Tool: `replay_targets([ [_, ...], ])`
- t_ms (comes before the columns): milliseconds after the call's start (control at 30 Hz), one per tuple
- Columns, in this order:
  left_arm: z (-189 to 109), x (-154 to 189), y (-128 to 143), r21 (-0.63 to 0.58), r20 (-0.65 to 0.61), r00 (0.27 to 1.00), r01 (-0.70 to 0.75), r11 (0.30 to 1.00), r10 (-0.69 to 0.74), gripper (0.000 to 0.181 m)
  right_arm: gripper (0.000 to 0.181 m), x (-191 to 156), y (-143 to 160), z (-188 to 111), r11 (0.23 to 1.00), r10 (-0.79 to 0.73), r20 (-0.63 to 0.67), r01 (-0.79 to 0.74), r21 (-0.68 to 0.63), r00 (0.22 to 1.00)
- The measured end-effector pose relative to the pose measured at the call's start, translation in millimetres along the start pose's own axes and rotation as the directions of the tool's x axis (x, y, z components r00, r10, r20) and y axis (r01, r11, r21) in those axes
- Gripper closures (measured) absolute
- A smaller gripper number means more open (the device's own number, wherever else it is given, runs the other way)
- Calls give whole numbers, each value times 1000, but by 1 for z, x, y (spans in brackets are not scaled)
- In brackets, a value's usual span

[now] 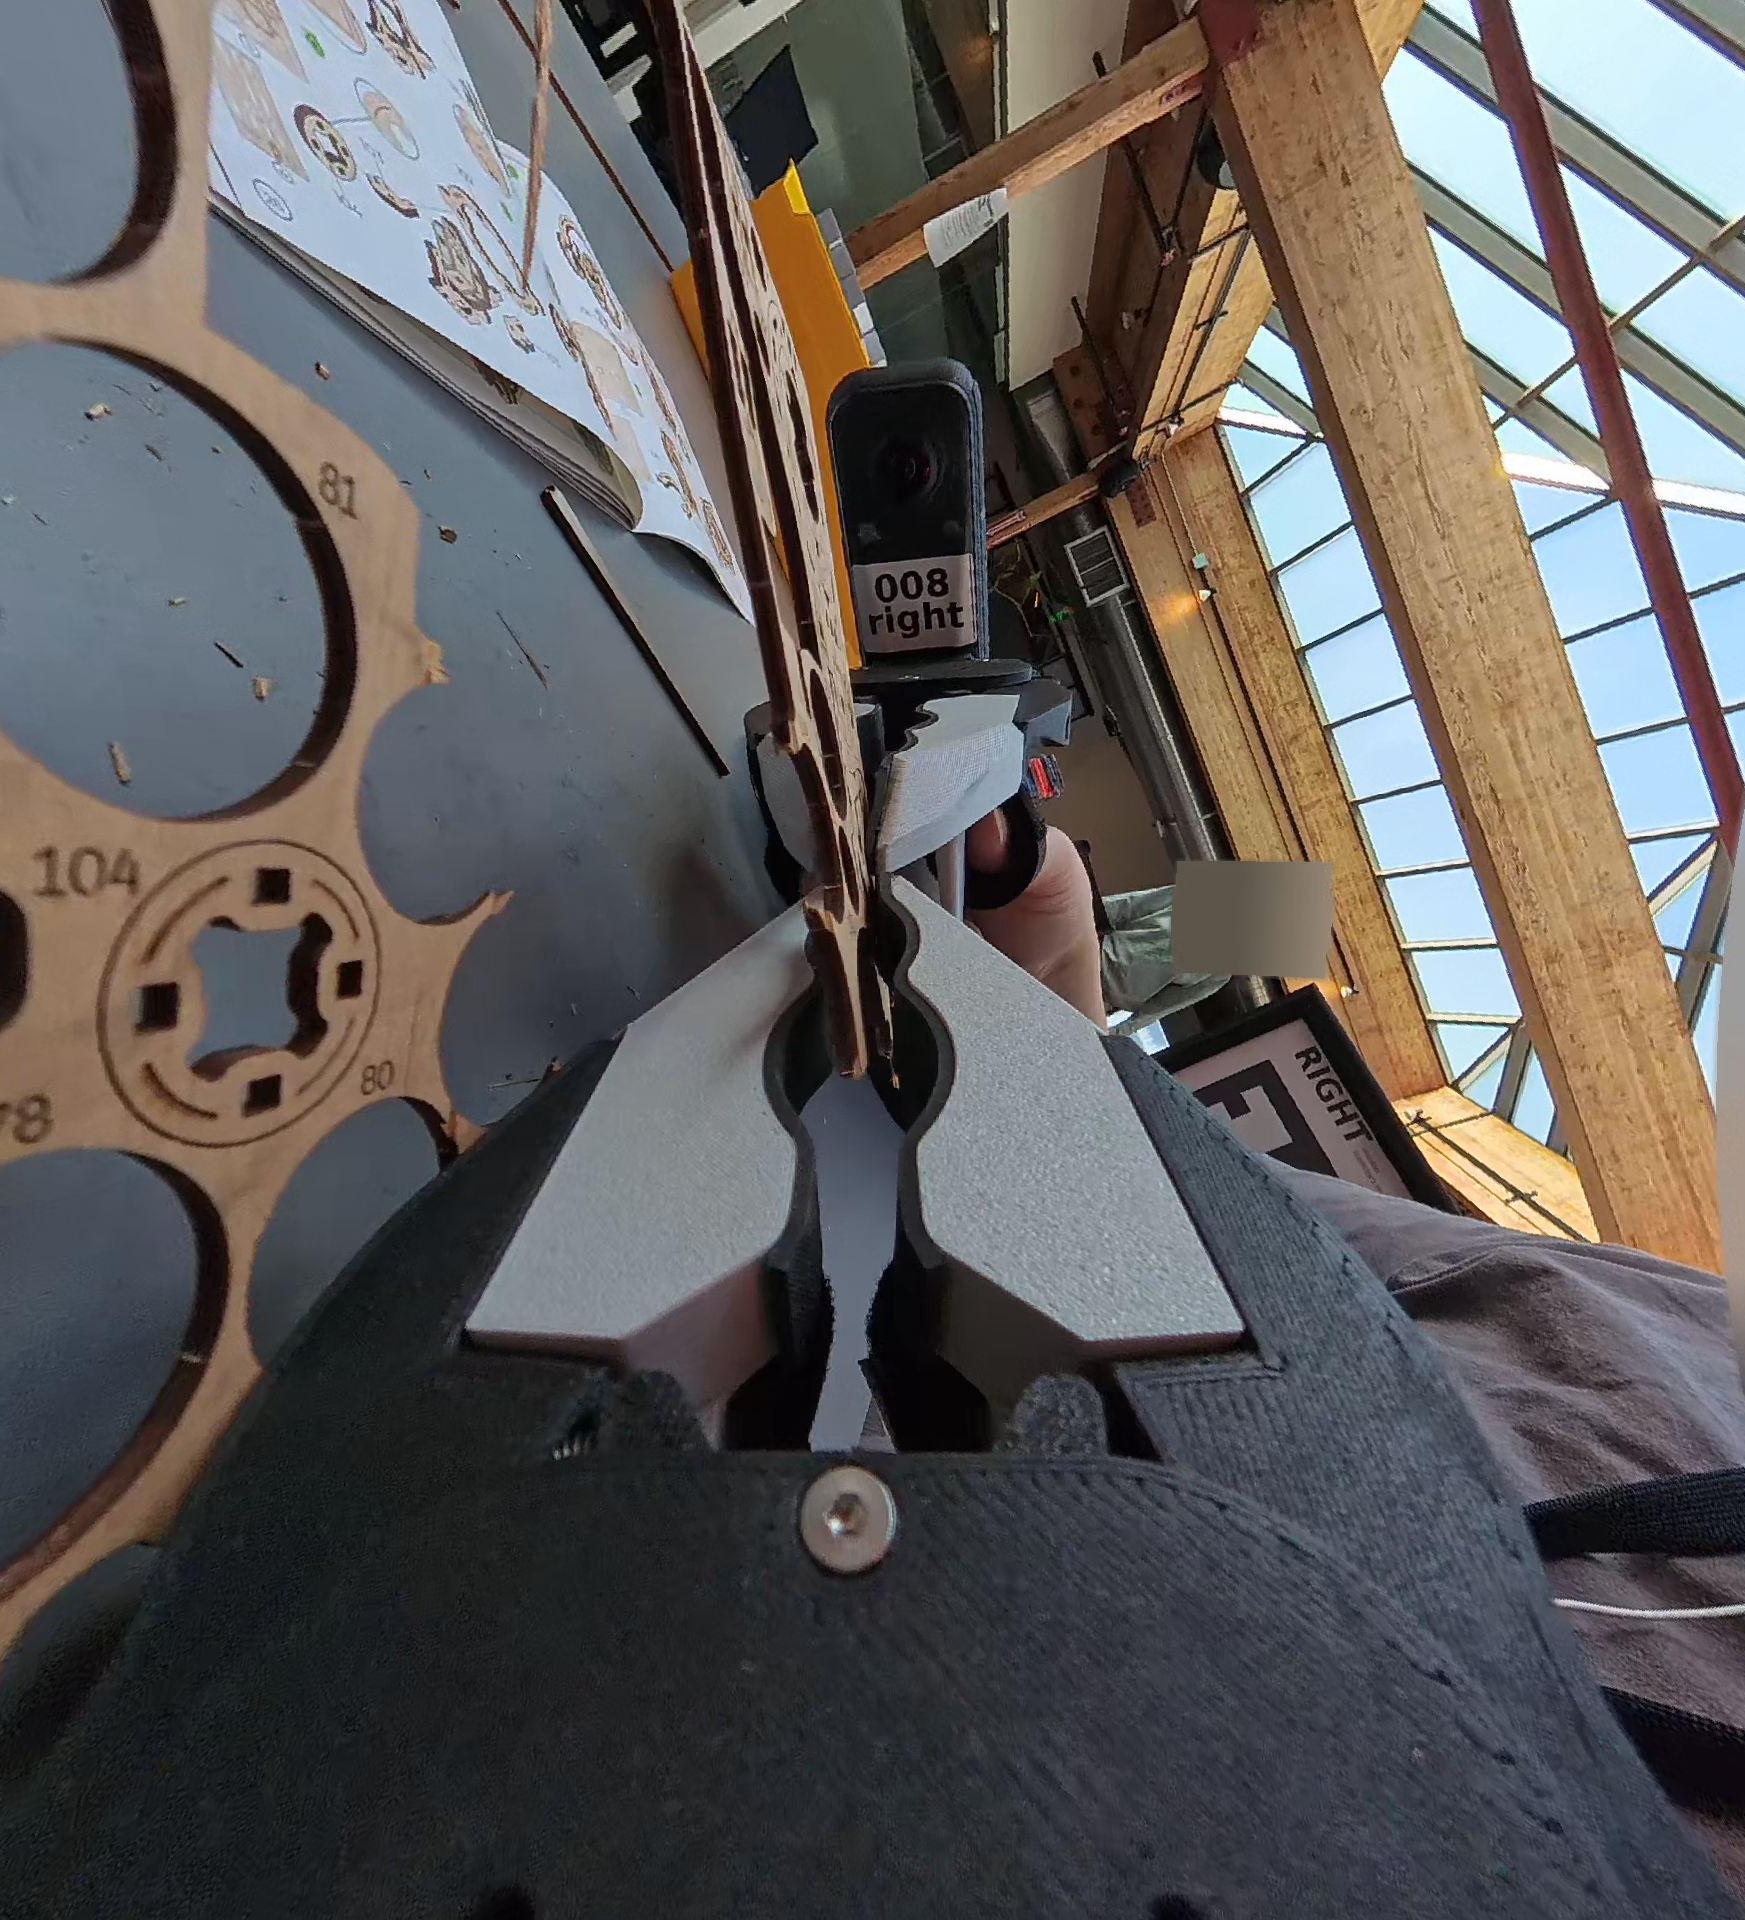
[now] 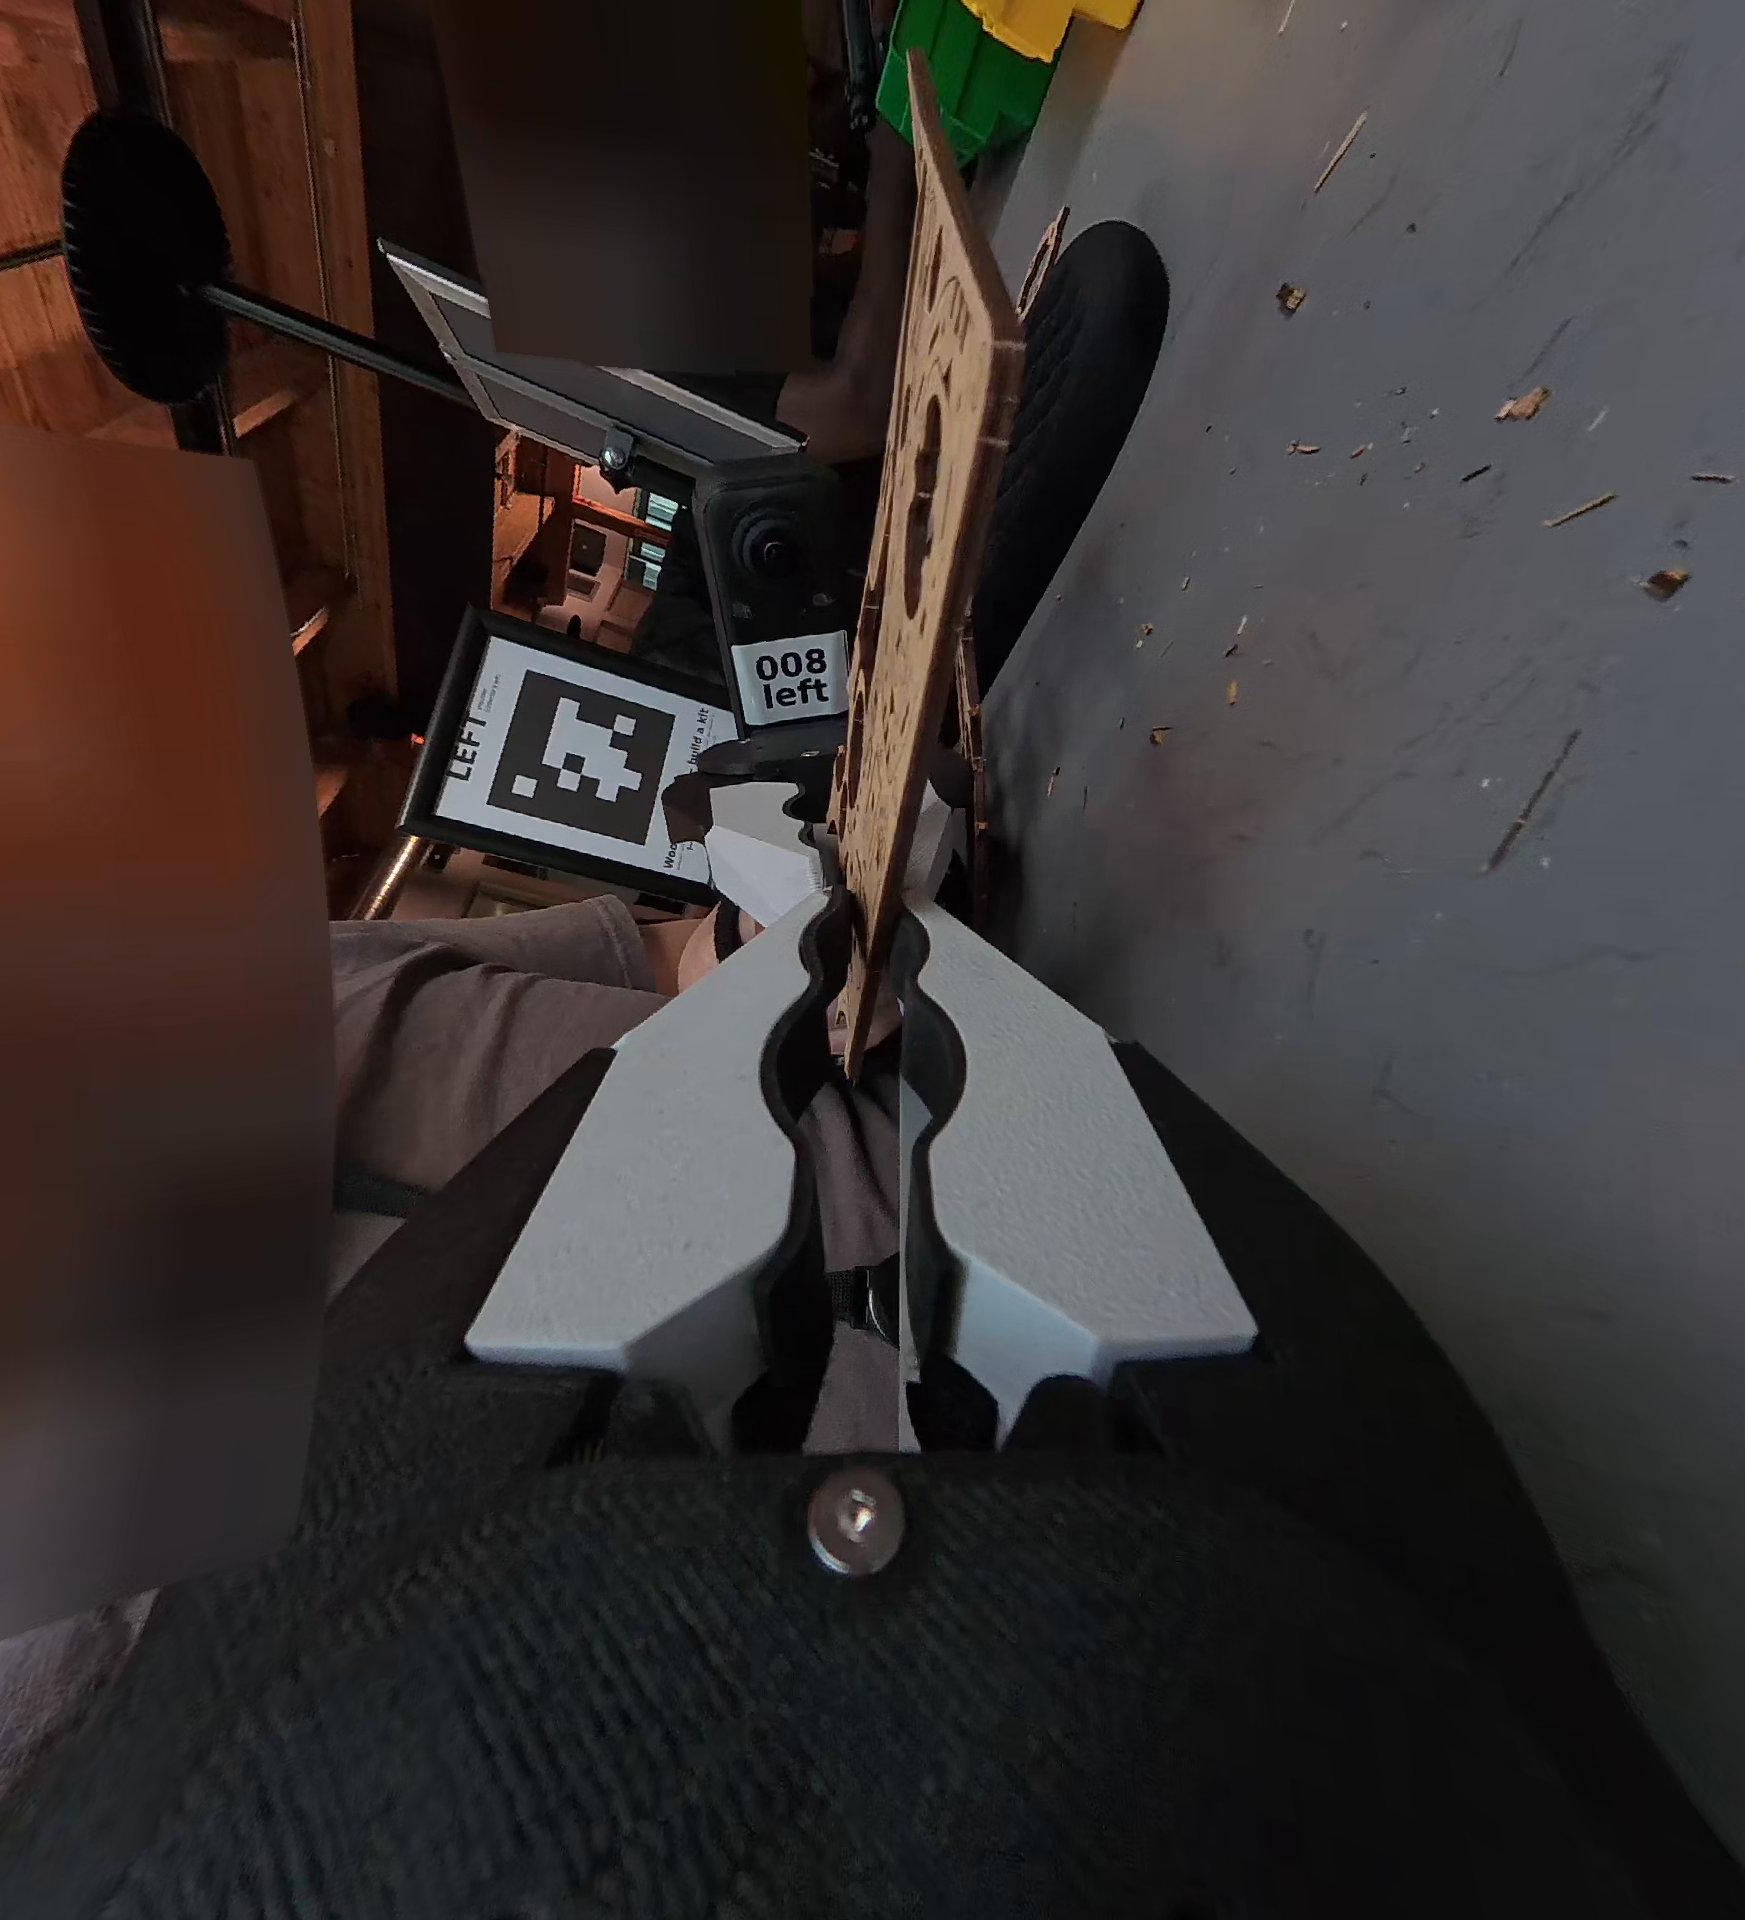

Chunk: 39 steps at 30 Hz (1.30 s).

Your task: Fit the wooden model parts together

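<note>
A thin laser-cut wooden sheet [image 1: 759, 395] stands on edge above the dark table, with both grippers holding it from opposite sides. My left gripper [image 1: 852, 935] is shut on its near edge. My right gripper [image 1: 873, 831] faces it and clamps the same sheet just beyond. In the right wrist view, my right gripper [image 2: 868, 925] is shut on the sheet [image 2: 935, 540], and my left gripper [image 2: 826, 862] grips it from the far side. A second wooden sheet with large round cut-outs [image 1: 369, 623] lies flat on the table to the left.
An open instruction booklet [image 1: 494, 291] and a thin wooden strip [image 1: 629, 623] lie on the table. A yellow bin [image 1: 795, 270] stands behind them. Green and yellow bins [image 2: 961, 83] are at the far end. Wood chips [image 2: 1522, 405] litter the table. A framed marker sign [image 2: 577, 758] stands nearby. The tips of both grippers are at nearly the same place.
</note>
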State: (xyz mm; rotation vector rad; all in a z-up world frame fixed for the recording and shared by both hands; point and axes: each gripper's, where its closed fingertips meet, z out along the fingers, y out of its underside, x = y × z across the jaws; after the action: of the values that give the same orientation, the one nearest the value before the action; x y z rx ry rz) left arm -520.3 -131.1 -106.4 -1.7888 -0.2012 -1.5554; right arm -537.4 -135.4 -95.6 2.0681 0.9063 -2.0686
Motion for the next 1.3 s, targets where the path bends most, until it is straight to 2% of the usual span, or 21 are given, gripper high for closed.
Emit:
replay_targets([
  [533, -3, 3, 1, -7, -5, 1000, -2, 1000, 2, 178, 181, -3, 0, -1, 1000, 7, 57, -7, -1, 998],
  [1300, -3, 2, 2, -17, 16, 1000, -10, 1000, 11, 180, 179, 1, 0, -1, 1000, 18, 55, -18, 7, 998],
])
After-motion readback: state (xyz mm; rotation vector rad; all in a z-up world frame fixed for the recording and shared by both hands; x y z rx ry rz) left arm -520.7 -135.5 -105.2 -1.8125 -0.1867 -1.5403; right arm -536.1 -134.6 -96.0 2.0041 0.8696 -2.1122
